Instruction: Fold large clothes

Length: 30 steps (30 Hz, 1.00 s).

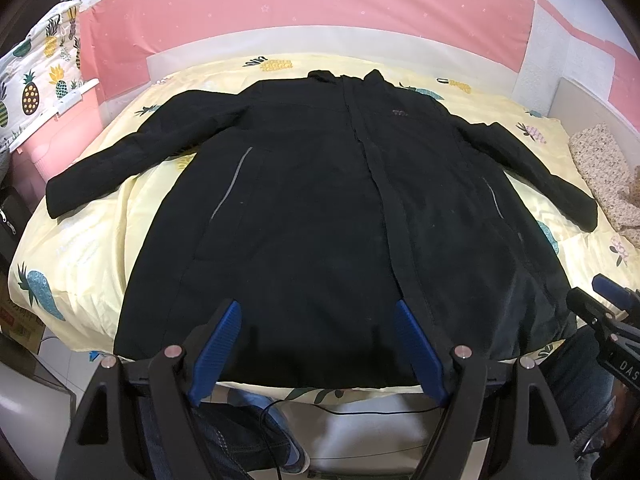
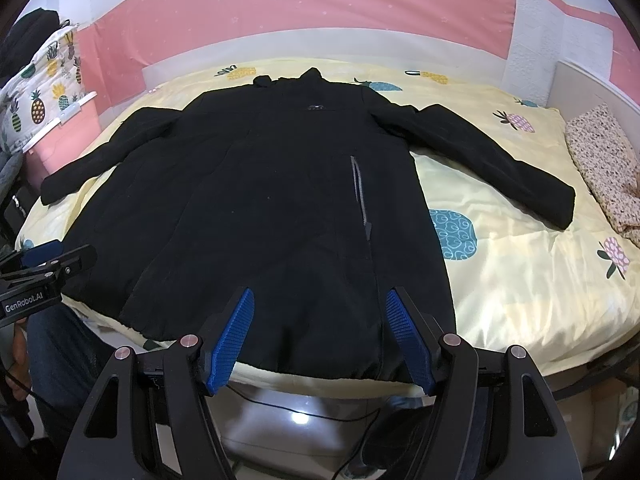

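Pink wall panels (image 1: 280,4) with small stars rise behind a bed (image 2: 520,280) covered in a pale yellow quilt printed with pineapples.

Both pairs of jaws stand wide apart and empty. The left gripper (image 1: 318,312) hangs over the near hem of a black jacket (image 1: 320,200), its blue ribbed pads (image 1: 218,344) on either side of the lower front, with nothing between them; whether they touch the cloth I cannot tell. The right gripper (image 2: 320,300) hovers likewise over the hem at the jacket's right half, pads (image 2: 236,332) spread and holding nothing. In the left wrist view the right gripper shows at the right edge; in the right wrist view the left gripper shows at the left edge, with a hand (image 2: 18,356) below it.

The jacket lies flat, front up, in the middle of the bed, collar towards the wall, hem at the near edge. Its front is closed, and both sleeves reach out to the sides. A grey pocket zip (image 2: 360,188) runs down each front panel, and a small logo (image 1: 397,112) sits on the chest.

A speckled knitted cloth (image 1: 604,176) lies at the bed's right side, well apart from the right sleeve. A pineapple-print cloth (image 1: 36,76) hangs at the far left. Below the bed, a dark cable (image 1: 360,410) crosses the shiny floor beside a shoe (image 1: 280,440).
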Tool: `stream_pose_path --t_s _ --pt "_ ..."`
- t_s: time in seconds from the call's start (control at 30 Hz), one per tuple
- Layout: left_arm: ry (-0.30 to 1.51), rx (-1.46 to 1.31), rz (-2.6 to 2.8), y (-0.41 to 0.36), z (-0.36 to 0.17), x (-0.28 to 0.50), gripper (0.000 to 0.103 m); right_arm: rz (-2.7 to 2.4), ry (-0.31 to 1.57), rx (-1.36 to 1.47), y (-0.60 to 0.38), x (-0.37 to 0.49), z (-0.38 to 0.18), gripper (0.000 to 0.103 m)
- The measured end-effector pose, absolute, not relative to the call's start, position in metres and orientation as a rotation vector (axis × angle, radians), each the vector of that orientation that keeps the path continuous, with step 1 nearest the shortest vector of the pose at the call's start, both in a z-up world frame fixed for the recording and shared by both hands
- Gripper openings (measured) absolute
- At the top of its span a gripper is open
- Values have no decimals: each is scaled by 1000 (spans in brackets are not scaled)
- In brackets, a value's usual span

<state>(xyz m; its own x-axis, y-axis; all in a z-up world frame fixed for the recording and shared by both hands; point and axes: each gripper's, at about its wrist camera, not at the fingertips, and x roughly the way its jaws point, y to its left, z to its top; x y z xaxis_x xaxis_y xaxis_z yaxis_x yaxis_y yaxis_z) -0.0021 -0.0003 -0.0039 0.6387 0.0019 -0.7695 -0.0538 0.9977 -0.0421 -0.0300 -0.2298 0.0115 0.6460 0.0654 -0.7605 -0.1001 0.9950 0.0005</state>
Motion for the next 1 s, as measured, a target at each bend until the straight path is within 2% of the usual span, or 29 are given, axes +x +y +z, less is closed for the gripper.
stream_pose_path --t_s 0.63,0.73,1.0 --pt "898 -77 -5 6 -13 42 81 39 850 68 -284 24 6 69" --pt "890 -75 -17 3 -11 56 81 23 844 90 -301 39 5 75" --pt "893 -60 -22 -5 -11 98 81 -45 832 222 -365 86 -7 76"
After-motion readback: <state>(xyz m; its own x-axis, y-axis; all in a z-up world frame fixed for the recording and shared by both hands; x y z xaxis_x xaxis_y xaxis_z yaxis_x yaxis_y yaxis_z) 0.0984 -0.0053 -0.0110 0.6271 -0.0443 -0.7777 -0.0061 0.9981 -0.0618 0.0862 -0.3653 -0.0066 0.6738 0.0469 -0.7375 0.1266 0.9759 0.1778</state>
